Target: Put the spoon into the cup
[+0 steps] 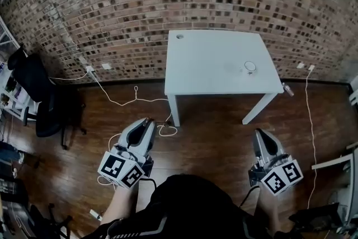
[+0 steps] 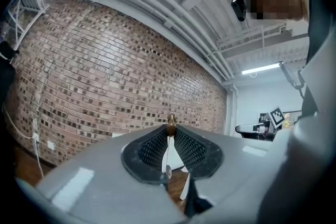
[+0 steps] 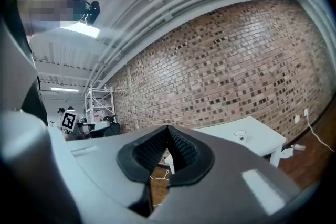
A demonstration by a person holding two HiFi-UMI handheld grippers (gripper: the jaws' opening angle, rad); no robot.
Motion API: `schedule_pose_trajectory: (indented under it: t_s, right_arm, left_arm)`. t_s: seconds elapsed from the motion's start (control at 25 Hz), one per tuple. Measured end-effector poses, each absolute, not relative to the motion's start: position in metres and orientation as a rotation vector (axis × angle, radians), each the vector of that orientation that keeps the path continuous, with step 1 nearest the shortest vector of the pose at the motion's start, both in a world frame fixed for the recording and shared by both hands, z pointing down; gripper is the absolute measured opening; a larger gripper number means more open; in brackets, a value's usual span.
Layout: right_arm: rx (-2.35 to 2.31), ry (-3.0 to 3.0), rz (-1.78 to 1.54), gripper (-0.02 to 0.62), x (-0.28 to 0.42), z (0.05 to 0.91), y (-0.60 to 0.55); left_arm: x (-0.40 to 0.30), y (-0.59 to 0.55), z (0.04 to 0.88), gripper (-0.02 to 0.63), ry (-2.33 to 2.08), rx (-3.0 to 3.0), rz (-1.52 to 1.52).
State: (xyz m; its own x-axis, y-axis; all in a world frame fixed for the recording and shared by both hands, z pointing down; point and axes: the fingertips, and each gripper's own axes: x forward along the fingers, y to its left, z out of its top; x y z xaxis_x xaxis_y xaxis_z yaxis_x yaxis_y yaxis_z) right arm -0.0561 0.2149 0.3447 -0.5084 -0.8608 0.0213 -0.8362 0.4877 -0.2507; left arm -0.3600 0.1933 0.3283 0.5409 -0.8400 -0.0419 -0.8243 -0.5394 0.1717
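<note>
Pinching one spoon (image 2: 170, 122), the left tool (image 1: 147, 121) faces one table (image 1: 212, 53) with one cup (image 1: 250, 67); right tool (image 3: 169, 128) closed, empty

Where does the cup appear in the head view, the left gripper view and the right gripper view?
Head view: the cup stands right of centre, near the right edge of the white table.
Left gripper view: not visible; the left tool covers most of the table.
Right gripper view: the cup is right of the right tool, on the tabletop.
Shared landmark: the white table, seen in all three views.
</note>
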Motion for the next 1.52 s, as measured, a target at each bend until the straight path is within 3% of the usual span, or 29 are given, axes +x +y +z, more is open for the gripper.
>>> schedule_pose_trajectory:
  t_s: [0.32, 1.16, 1.52]
  right_arm:
    - [-1.494, 2.654, -0.302, 0.006, -0.060, 0.338, 0.164]
    - [-1.371, 2.641, -0.379, 0.006, 0.142, 0.348, 0.038]
    - [-1.304, 2.697, -0.423, 0.006, 0.161, 0.364, -0.003]
  left_arm:
    - [-0.345, 0.137, 0.337, 0.035, -1.357, 2.661, -0.140]
    - [-0.132, 0.021, 0.316, 0.035, -1.433, 2.642, -0.143]
    - [-0.097, 0.002, 0.316, 0.035, -1.427, 2.581, -0.239]
